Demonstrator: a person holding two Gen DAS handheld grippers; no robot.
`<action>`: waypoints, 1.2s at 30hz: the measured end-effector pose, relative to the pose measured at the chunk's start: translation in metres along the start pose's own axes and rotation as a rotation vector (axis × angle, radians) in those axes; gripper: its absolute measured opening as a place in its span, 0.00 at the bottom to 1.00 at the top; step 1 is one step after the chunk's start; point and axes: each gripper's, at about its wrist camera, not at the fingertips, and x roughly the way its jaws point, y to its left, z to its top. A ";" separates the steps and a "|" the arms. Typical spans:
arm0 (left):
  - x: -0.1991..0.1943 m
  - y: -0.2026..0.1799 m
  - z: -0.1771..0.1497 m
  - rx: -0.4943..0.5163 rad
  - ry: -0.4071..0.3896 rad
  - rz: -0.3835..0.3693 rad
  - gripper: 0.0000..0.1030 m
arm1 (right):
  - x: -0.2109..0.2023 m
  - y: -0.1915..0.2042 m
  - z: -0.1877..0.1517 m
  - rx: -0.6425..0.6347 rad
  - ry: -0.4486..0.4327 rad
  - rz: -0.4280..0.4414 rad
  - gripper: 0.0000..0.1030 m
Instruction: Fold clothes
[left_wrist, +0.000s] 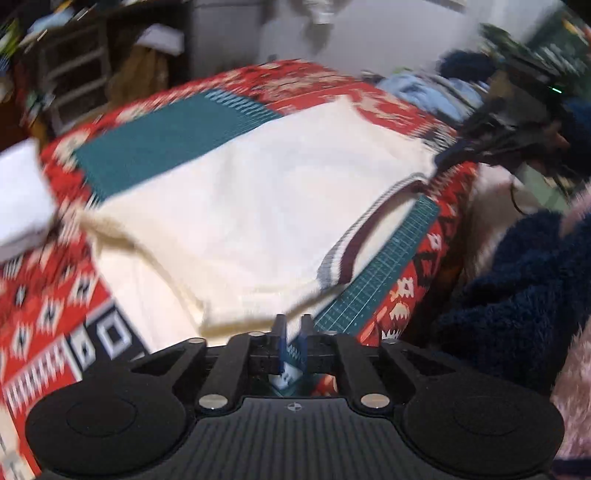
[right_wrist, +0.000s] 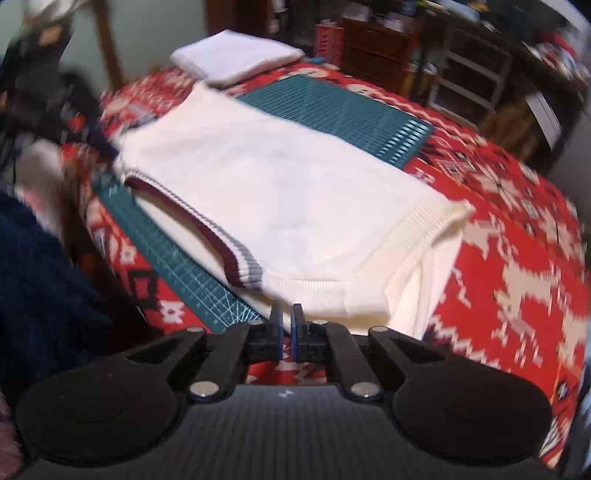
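A white knitted sweater with a maroon and grey striped neckline lies on a green cutting mat. My left gripper is shut on the sweater's near edge, with white cloth between its blue pads. My right gripper is shut on the ribbed edge, which rides up a little over the layer below. In the left wrist view the right gripper pinches the far corner. The image is blurred by motion.
A red patterned tablecloth covers the table. A folded white pile sits at one end. A person's dark blue fleecy sleeve is close beside the table. Shelves and clutter stand behind.
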 end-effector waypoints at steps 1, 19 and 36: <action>-0.001 0.002 -0.001 -0.043 0.001 0.004 0.09 | -0.006 -0.004 -0.001 0.046 -0.012 0.017 0.06; -0.022 0.088 0.014 -0.635 -0.270 0.119 0.37 | -0.014 -0.098 -0.019 0.769 -0.258 0.007 0.23; 0.037 0.135 0.034 -0.723 -0.307 0.069 0.31 | 0.066 -0.172 0.027 0.834 -0.298 -0.037 0.32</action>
